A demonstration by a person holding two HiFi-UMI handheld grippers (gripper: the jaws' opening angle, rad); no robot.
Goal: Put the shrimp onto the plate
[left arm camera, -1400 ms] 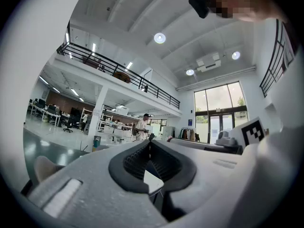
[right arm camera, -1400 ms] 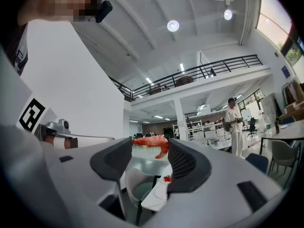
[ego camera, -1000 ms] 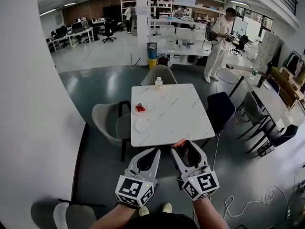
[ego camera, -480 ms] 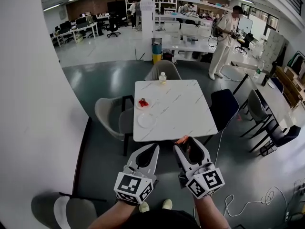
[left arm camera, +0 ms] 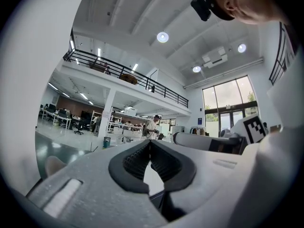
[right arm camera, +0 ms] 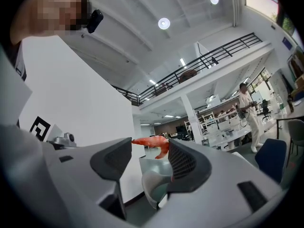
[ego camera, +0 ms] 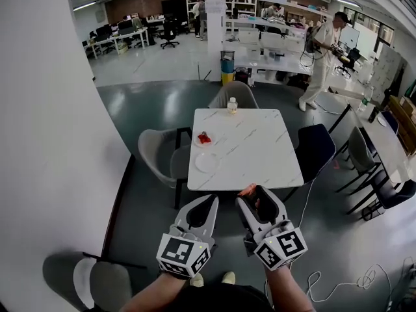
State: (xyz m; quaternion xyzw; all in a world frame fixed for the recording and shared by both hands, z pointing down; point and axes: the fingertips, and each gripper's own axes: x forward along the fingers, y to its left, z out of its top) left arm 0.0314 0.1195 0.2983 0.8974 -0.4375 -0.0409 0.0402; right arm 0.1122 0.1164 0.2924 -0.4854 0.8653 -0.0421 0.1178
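Note:
In the head view my right gripper [ego camera: 251,194] is held low in front of me, short of the white marble table [ego camera: 250,145], and is shut on an orange shrimp [ego camera: 247,189]. The right gripper view shows the shrimp [right arm camera: 152,142] pinched at the tips of that gripper [right arm camera: 149,148]. My left gripper [ego camera: 209,203] hangs beside it, shut and holding nothing; its pads meet in the left gripper view [left arm camera: 150,148]. On the table's left side lie an empty white plate [ego camera: 207,162] and, beyond it, a plate with something red [ego camera: 204,138].
A small bottle [ego camera: 232,105] stands at the table's far edge. Grey chairs [ego camera: 156,161] [ego camera: 232,95] sit at the left and far sides, and a dark blue chair [ego camera: 315,149] at the right. A white wall [ego camera: 52,142] rises at left. A person [ego camera: 323,57] stands far off.
The table and room have shifted right and slightly up in the head view. Both grippers have kept their places and states, with the shrimp still held.

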